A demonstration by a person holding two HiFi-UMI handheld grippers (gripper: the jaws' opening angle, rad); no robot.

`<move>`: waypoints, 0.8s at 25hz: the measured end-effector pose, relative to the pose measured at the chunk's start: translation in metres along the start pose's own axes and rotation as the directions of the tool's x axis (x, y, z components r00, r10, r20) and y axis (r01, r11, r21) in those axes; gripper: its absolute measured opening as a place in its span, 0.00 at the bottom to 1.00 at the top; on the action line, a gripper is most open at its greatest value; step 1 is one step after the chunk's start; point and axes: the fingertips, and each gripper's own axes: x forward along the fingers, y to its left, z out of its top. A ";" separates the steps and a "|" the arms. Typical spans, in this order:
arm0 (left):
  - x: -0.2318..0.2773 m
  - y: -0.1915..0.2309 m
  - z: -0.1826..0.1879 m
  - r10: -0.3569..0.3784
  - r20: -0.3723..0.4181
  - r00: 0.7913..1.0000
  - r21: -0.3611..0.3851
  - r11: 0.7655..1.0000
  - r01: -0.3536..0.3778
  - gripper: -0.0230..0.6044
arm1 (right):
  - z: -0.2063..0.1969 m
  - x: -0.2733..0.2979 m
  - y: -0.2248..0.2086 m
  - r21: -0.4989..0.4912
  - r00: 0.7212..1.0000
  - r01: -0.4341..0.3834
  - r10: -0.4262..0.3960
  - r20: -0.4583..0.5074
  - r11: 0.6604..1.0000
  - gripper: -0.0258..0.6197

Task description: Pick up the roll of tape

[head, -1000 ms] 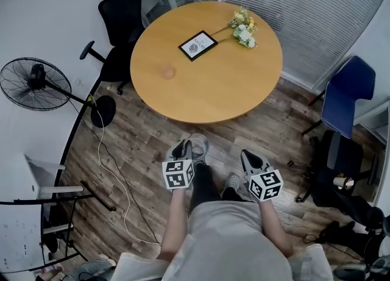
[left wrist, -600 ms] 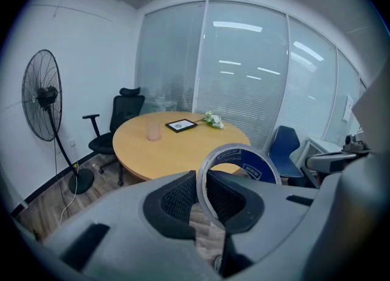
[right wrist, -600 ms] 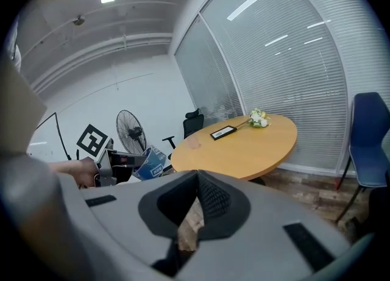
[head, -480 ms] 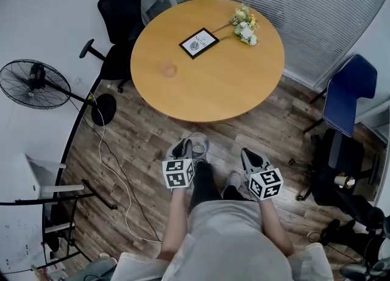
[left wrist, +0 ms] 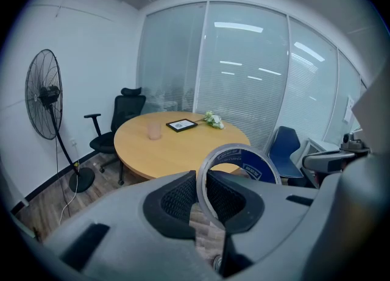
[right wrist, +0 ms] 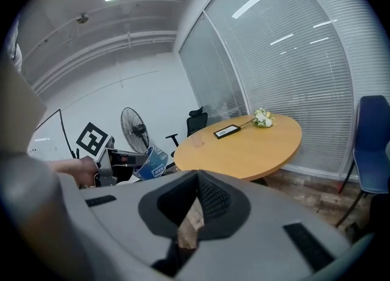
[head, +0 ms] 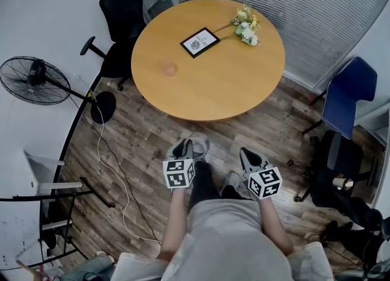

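From the head view, the left gripper (head: 186, 147) was held low in front of the person's legs, above the plank floor (head: 146, 145) and short of the round table (head: 207, 81), with the roll of tape (head: 199, 144) standing up at its tip. The right gripper (head: 247, 155) was beside it, a little apart. On the table lay a framed picture (head: 199, 42), a small bunch of flowers (head: 246, 27) near the far edge and a pale translucent cup (head: 169, 68); whether the cup held anything could not be made out. A black office chair (head: 122, 11) stood at the table's far left, a floor fan (head: 33, 80) by the wall, a blue chair (head: 346, 94) to the right, and a thin cable (head: 113, 170) trailed across the floor. In the left gripper view, the left gripper (left wrist: 206, 179) was clenched on the wall of the roll of tape (left wrist: 244, 163), which rose on edge and covered part of the table's (left wrist: 177, 149) near rim; the cup (left wrist: 153, 130), the picture (left wrist: 181, 125) and the flowers (left wrist: 213, 120) showed beyond it. In the right gripper view, the right gripper (right wrist: 196, 197) was closed with nothing between its jaws, only floor showing through the gap. To its left were the left gripper's marker cube (right wrist: 92, 141) and the roll of tape (right wrist: 151, 163), with the fan (right wrist: 135, 128) behind them.
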 end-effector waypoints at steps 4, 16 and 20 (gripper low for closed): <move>-0.001 -0.001 -0.002 0.002 0.000 1.000 -0.003 1.000 -0.002 0.13 | -0.001 0.001 0.003 -0.010 1.000 -0.019 0.019 -0.013 1.000 0.04; -0.004 -0.001 -0.002 0.007 0.001 1.000 -0.003 1.000 -0.007 0.13 | -0.002 0.001 0.006 -0.013 0.999 -0.035 0.034 -0.022 0.999 0.04; -0.006 -0.002 -0.002 0.005 0.003 1.000 0.000 1.000 -0.005 0.13 | -0.003 -0.001 0.007 -0.013 0.999 -0.037 0.036 -0.022 0.999 0.04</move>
